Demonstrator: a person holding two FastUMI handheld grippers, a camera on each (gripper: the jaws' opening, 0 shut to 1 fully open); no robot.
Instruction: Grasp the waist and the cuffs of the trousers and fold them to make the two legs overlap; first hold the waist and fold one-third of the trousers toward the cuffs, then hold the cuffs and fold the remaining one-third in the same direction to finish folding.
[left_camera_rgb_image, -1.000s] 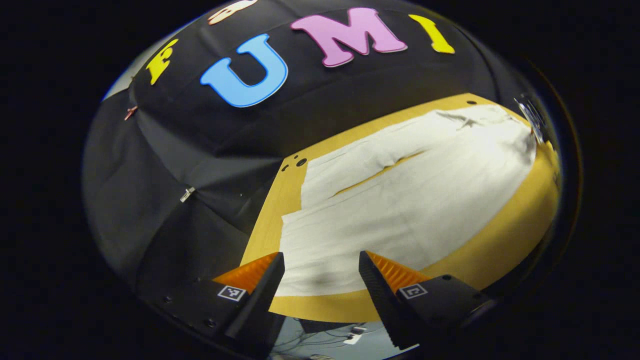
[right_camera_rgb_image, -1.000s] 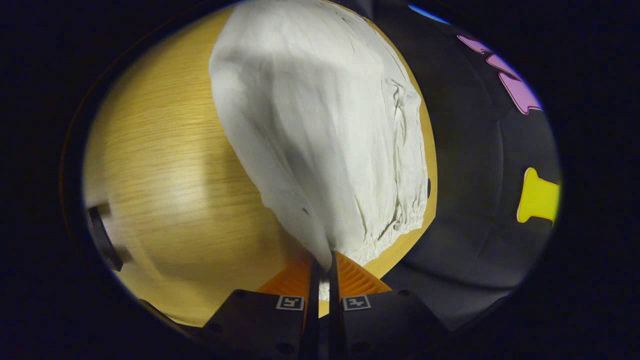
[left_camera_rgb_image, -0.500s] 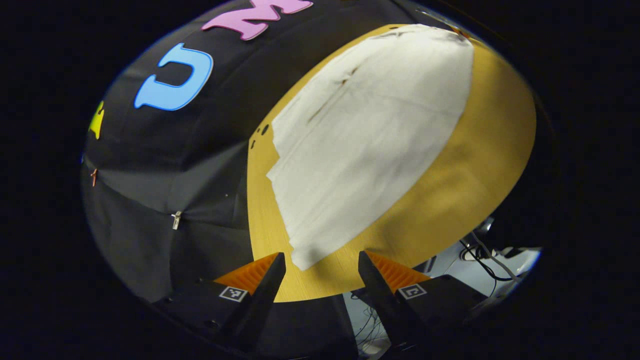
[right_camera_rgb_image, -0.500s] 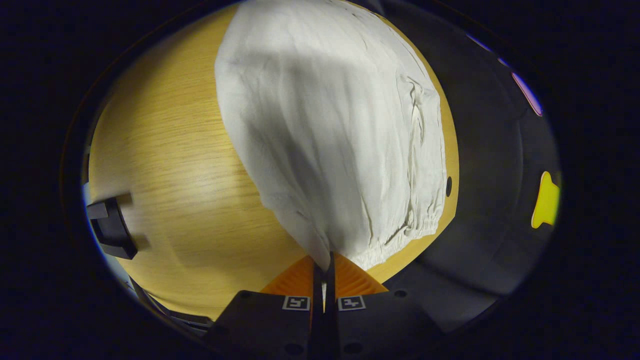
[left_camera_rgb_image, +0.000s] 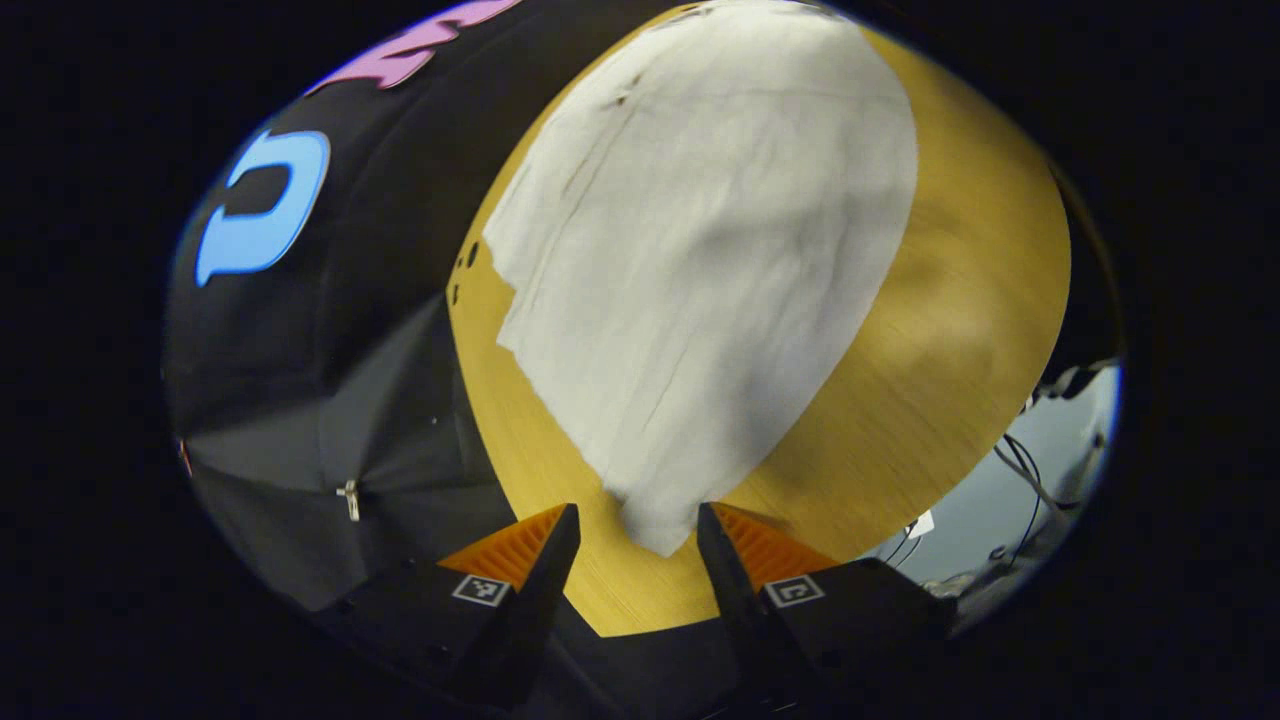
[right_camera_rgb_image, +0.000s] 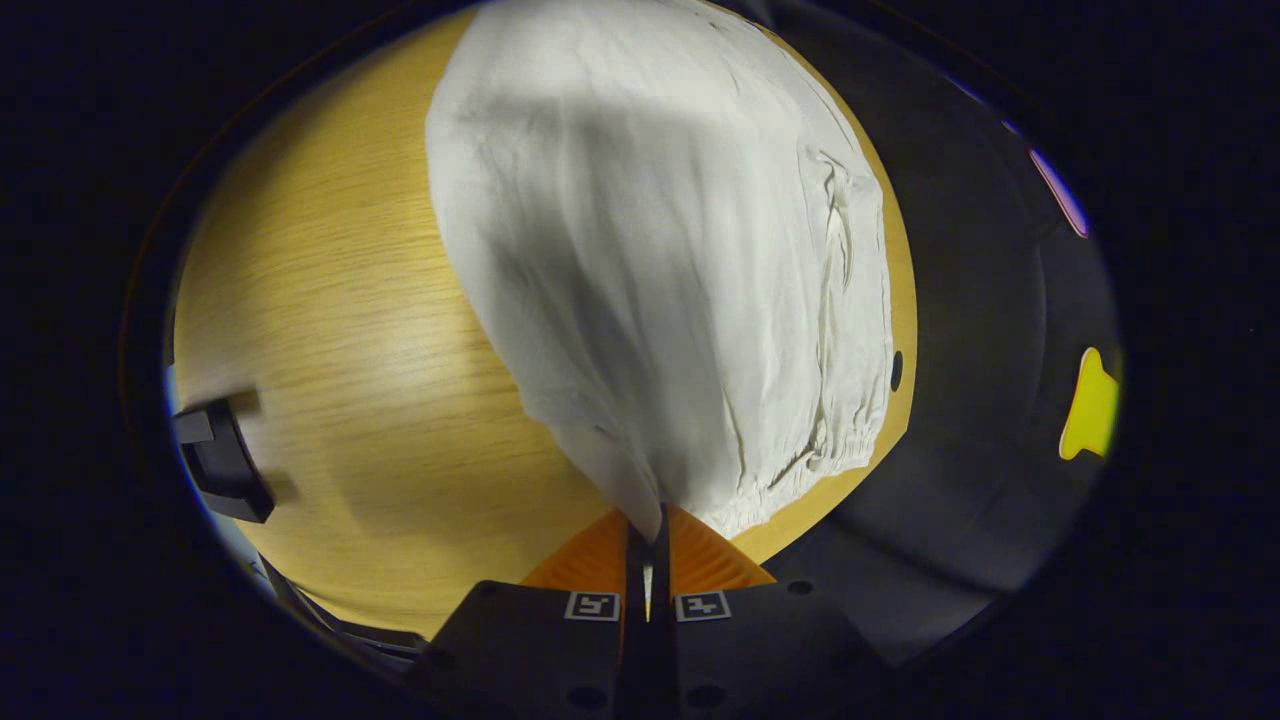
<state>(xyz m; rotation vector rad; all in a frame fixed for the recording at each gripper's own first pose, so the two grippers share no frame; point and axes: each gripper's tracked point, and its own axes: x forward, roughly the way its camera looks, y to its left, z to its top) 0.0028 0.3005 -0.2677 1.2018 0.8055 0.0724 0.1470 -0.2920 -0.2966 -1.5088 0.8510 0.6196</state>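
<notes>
White trousers (left_camera_rgb_image: 700, 260) lie spread on the wooden table (left_camera_rgb_image: 960, 330). In the left gripper view my left gripper (left_camera_rgb_image: 638, 525) is open, and the near corner of a leg cuff (left_camera_rgb_image: 655, 525) lies between its two fingers without being pinched. In the right gripper view the trousers (right_camera_rgb_image: 660, 260) stretch away from me, with the gathered elastic waist (right_camera_rgb_image: 800, 470) at the right. My right gripper (right_camera_rgb_image: 648, 520) is shut on the near corner of the waist, and the cloth rises slightly into its fingers.
The black cloth wall (left_camera_rgb_image: 330, 380) borders the table's far side in the left gripper view. A dark gripper part (right_camera_rgb_image: 220, 460) shows at the table's left edge in the right gripper view. Cables (left_camera_rgb_image: 1030, 480) lie on the floor beyond the table edge.
My left gripper has swung round and moved in on the cuff corner, which now sits between its open fingers. The right gripper has kept its hold on the waist, almost still.
</notes>
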